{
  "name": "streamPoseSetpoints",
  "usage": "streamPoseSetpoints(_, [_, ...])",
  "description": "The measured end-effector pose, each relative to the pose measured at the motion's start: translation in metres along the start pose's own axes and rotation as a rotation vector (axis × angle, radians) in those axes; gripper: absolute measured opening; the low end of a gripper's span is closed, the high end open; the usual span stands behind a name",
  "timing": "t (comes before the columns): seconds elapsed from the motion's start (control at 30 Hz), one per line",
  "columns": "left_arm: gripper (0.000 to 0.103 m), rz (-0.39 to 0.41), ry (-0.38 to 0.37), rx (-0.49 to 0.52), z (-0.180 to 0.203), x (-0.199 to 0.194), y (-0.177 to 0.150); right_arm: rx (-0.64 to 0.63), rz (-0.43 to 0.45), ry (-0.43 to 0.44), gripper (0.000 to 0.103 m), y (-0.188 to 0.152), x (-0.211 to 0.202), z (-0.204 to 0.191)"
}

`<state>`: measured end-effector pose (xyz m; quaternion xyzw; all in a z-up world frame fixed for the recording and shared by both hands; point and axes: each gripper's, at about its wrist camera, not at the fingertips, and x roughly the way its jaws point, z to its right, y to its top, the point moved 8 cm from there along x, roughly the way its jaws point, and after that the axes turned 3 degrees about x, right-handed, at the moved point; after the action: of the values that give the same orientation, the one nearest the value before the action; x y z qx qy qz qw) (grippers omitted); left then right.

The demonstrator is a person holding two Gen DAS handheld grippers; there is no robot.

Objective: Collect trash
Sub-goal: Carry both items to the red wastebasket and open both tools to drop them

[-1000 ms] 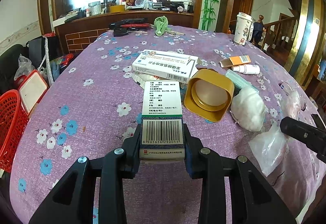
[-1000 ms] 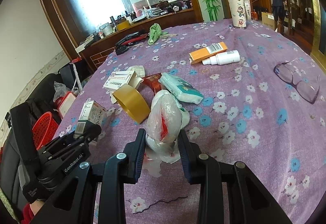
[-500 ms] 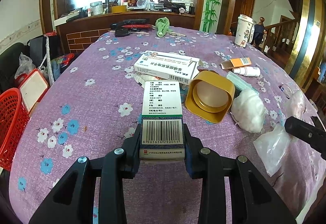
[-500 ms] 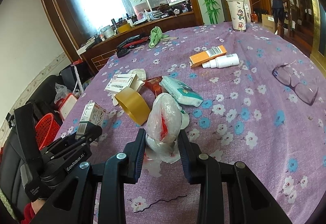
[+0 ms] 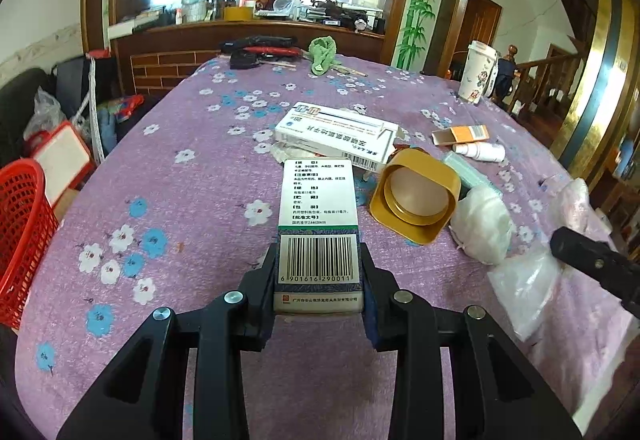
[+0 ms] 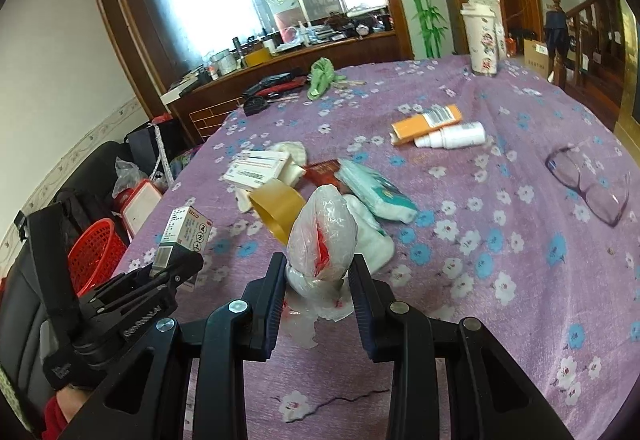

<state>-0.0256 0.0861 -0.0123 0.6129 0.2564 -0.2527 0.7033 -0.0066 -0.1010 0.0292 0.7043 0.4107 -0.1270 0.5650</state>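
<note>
My left gripper is shut on a green-and-white medicine box, barcode end between the pads, held just above the purple flowered tablecloth. The right wrist view shows this same left gripper and its medicine box at the left. My right gripper is shut on a crumpled clear plastic bag with red inside, its loose tail hanging onto the cloth. In the left wrist view one right gripper finger shows at the right edge above the plastic bag.
A red basket stands off the table's left edge. On the cloth lie a white medicine box, a yellow lid, a tissue wad, an orange box, a spray bottle, glasses and a paper cup.
Both grippers keep the same holds. The scene has slid slightly downward in both views; nothing on the table has moved.
</note>
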Motion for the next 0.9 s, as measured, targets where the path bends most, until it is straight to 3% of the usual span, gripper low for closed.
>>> streamPoseSetpoints(0.5, [0.033, 0.077, 0.106, -0.082, -0.086, -0.064, 0.015, -0.125, -0.092, 0.15, 0.034, 0.008, 0.029, -0.093])
streamPoseSetpoints(0.7, [0.033, 0.113, 0.162, -0.16, -0.143, -0.101, 0.019, -0.207, -0.139, 0.247, 0.034, 0.013, 0.037, -0.154])
streamPoseSetpoints(0.9, [0.033, 0.132, 0.276, -0.225, -0.212, -0.132, 0.015, -0.301, -0.173, 0.333, 0.034, 0.015, 0.052, -0.224])
